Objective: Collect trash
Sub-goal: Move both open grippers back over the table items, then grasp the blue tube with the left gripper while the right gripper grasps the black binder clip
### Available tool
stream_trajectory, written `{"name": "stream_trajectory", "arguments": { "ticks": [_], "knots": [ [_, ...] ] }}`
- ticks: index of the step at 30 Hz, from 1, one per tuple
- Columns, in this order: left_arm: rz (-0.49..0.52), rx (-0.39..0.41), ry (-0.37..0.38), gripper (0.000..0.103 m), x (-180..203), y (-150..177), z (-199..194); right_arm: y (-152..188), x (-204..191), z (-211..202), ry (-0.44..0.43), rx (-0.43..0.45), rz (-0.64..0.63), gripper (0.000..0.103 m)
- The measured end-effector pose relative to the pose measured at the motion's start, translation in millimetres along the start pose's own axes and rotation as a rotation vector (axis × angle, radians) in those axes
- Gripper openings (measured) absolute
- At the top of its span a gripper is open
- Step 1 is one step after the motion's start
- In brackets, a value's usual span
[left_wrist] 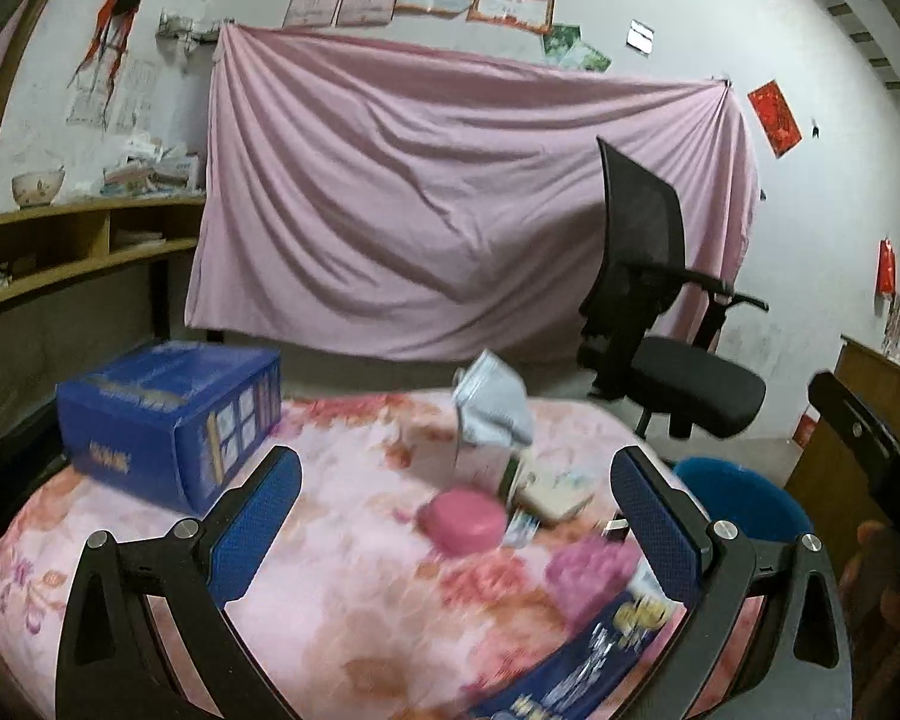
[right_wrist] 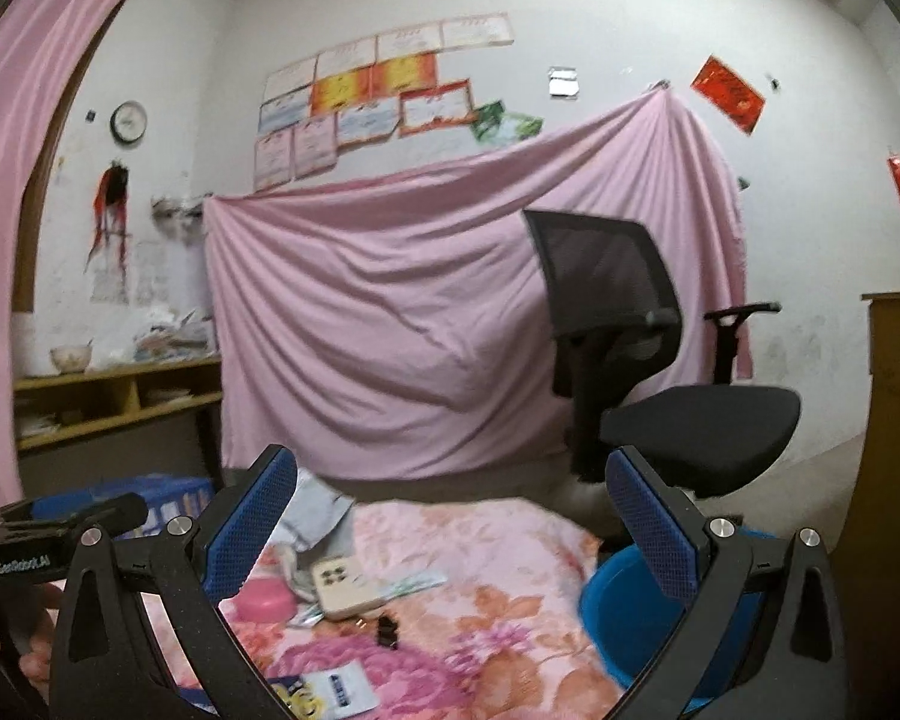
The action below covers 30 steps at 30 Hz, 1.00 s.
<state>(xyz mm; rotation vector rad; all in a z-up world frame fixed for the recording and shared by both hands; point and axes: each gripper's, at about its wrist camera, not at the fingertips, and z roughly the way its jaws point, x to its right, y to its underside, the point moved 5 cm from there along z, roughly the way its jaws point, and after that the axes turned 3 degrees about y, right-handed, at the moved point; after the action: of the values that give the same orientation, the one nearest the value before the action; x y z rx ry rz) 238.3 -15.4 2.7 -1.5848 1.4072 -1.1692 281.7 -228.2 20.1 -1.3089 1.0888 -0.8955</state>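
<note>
A table with a pink floral cloth (left_wrist: 342,516) holds small items. A blue snack wrapper (left_wrist: 600,654) lies at the front, also in the right wrist view (right_wrist: 324,690). A pink round container (left_wrist: 465,519), a white phone (right_wrist: 345,588), a small wrapper (right_wrist: 306,615) and a dark scrap (right_wrist: 387,630) lie mid-table. A blue bin (right_wrist: 618,612) stands off the table's right edge. My left gripper (left_wrist: 456,516) is open and empty above the table. My right gripper (right_wrist: 450,525) is open and empty.
A blue box (left_wrist: 168,420) stands at the table's left. A tissue box with grey cloth (left_wrist: 492,414) stands at the back. A black office chair (right_wrist: 642,360) stands behind the table, a wooden shelf (left_wrist: 78,240) at left, a wooden cabinet (right_wrist: 894,480) at right.
</note>
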Motion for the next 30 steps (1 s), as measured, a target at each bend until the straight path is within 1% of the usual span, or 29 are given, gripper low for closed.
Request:
{"name": "stream_trajectory", "arguments": {
  "ticks": [3, 6, 8, 14, 18, 21, 25, 27, 28, 29, 30],
  "knots": [
    [0.01, -0.066, 0.018, 0.101, -5.2, 15.2, 1.5, 8.7, -5.2, 6.2, -0.008, -0.044, -0.013, 0.103],
    [0.025, -0.138, 0.048, 0.101, -7.6, 24.7, 10.1, 17.8, -7.5, 17.4, -0.013, -0.122, -0.032, 0.103],
    [0.023, -0.187, 0.082, 0.101, -5.8, 30.8, 16.3, 23.7, -6.4, 24.1, -0.018, -0.173, -0.028, 0.103],
    [0.013, -0.319, 0.181, 0.1, 3.7, 43.4, 34.1, 42.1, -1.4, 40.0, -0.014, -0.35, -0.039, 0.103],
    [0.051, -0.374, 0.236, 0.099, 14.4, 48.5, 42.4, 57.3, 5.2, 48.0, -0.011, -0.473, -0.047, 0.103],
    [0.102, -0.42, 0.286, 0.092, 26.1, 56.0, 48.0, 66.3, 11.4, 52.0, -0.011, -0.527, -0.031, 0.103],
    [0.166, -0.486, 0.359, 0.079, 42.9, 66.3, 53.8, 75.3, 13.9, 56.5, -0.009, -0.577, -0.041, 0.098],
    [0.204, -0.525, 0.391, 0.07, 51.6, 71.8, 56.8, 79.1, 13.6, 58.2, -0.013, -0.596, -0.045, 0.097],
    [0.23, -0.542, 0.401, 0.062, 56.9, 74.7, 58.2, 80.8, 13.6, 59.1, -0.015, -0.604, -0.045, 0.097],
    [0.25, -0.55, 0.401, 0.056, 60.2, 76.5, 59.4, 81.0, 14.0, 59.9, -0.017, -0.608, -0.045, 0.096],
    [0.273, -0.555, 0.395, 0.054, 62.8, 79.4, 60.0, 82.2, 13.9, 60.5, -0.019, -0.615, -0.045, 0.096]
  ]
}}
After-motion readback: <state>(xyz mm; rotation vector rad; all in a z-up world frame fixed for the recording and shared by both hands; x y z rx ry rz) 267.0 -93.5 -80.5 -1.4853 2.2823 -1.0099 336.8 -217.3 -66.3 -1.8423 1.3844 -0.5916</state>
